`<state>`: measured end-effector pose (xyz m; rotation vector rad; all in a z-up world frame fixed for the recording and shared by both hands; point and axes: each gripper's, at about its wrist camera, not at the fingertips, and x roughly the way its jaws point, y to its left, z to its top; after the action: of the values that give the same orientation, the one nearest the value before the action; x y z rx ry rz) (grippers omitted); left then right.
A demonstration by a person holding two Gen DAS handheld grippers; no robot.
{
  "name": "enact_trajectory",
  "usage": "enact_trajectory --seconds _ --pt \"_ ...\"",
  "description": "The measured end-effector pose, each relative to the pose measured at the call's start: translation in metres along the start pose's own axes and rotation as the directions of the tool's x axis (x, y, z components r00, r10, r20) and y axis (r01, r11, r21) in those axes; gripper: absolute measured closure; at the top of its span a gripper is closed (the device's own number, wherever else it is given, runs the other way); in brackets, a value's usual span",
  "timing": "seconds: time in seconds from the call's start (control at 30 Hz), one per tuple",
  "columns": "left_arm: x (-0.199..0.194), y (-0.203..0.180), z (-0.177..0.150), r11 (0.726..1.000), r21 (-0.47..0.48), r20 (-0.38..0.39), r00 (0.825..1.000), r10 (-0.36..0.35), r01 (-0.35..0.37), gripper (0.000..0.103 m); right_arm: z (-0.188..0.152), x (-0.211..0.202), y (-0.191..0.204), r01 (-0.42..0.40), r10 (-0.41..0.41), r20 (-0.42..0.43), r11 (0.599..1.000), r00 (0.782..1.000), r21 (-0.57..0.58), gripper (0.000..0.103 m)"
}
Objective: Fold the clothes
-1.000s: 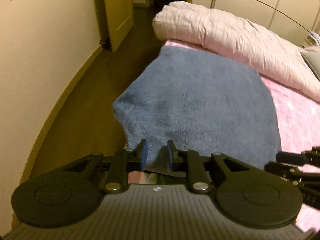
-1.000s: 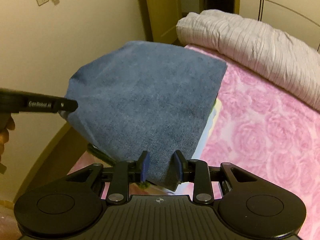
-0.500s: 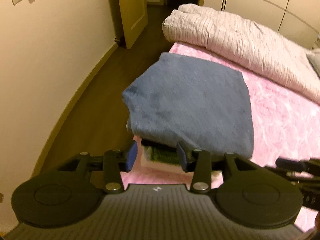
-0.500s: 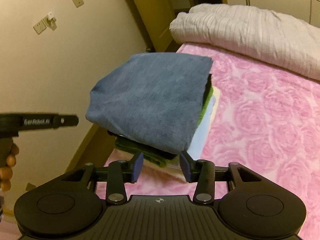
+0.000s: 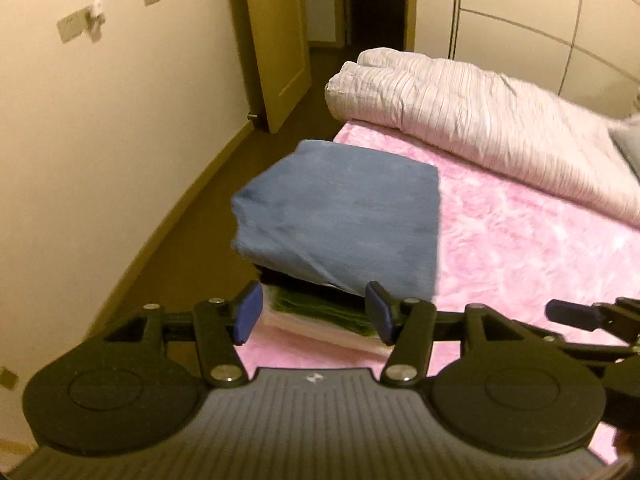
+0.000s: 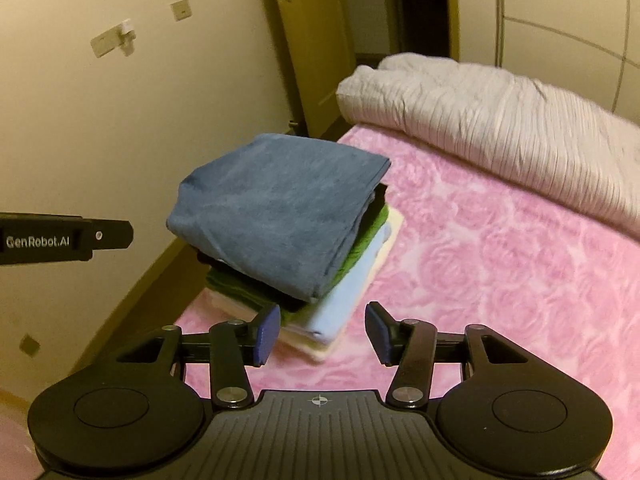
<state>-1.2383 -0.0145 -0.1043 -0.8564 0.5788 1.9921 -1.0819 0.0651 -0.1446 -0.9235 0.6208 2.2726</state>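
A folded blue garment (image 5: 344, 216) (image 6: 276, 208) lies on top of a stack of folded clothes at the corner of the bed. Under it show a dark layer, a green one (image 6: 360, 248), a light blue one (image 6: 348, 300) and a cream one at the bottom. My left gripper (image 5: 314, 314) is open, just short of the stack's near edge, nothing between its fingers. My right gripper (image 6: 320, 332) is open too, a little back from the stack's near corner. The left gripper's arm (image 6: 64, 238) shows at the left edge of the right wrist view.
The bed has a pink rose-patterned cover (image 6: 500, 264) and a rolled pale quilt (image 5: 480, 116) at its far side. A dark wooden floor (image 5: 192, 248) runs between the bed and a cream wall. A door (image 5: 276, 40) stands open beyond.
Both grippers let go of the blue garment, opened and pulled back. The garment now rests on the stack and more of the lower layers shows.
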Motion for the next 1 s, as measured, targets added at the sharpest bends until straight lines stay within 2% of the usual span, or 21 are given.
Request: enact_trajectory --seconds 0.27,0.57,0.77,0.87,1.0 --pt "-0.037 -0.057 -0.03 0.994 -0.09 -0.005 0.998 0.057 -0.057 0.051 -0.009 -0.045 -0.054 -0.095 0.098 0.036 0.992 0.995 -0.082 0.052" --pt "-0.075 -0.136 -0.08 0.962 -0.25 -0.062 0.994 0.094 -0.106 0.051 -0.035 -0.078 -0.121 -0.15 0.137 -0.087 0.972 0.987 -0.183 0.052" --pt "-0.095 -0.184 -0.111 0.943 -0.301 -0.096 0.989 0.114 -0.138 0.051 -0.056 -0.096 -0.16 -0.204 0.164 -0.174 0.948 0.971 -0.243 0.052" --pt "-0.105 -0.202 -0.119 0.937 -0.315 -0.085 0.987 0.133 -0.154 0.051 -0.066 -0.105 -0.179 -0.232 0.175 -0.218 0.934 0.96 -0.27 0.052" --pt "-0.116 -0.222 -0.125 0.926 -0.332 -0.071 0.984 0.164 -0.178 0.051 -0.064 -0.114 -0.193 -0.26 0.195 -0.231 0.919 0.953 -0.297 0.052"
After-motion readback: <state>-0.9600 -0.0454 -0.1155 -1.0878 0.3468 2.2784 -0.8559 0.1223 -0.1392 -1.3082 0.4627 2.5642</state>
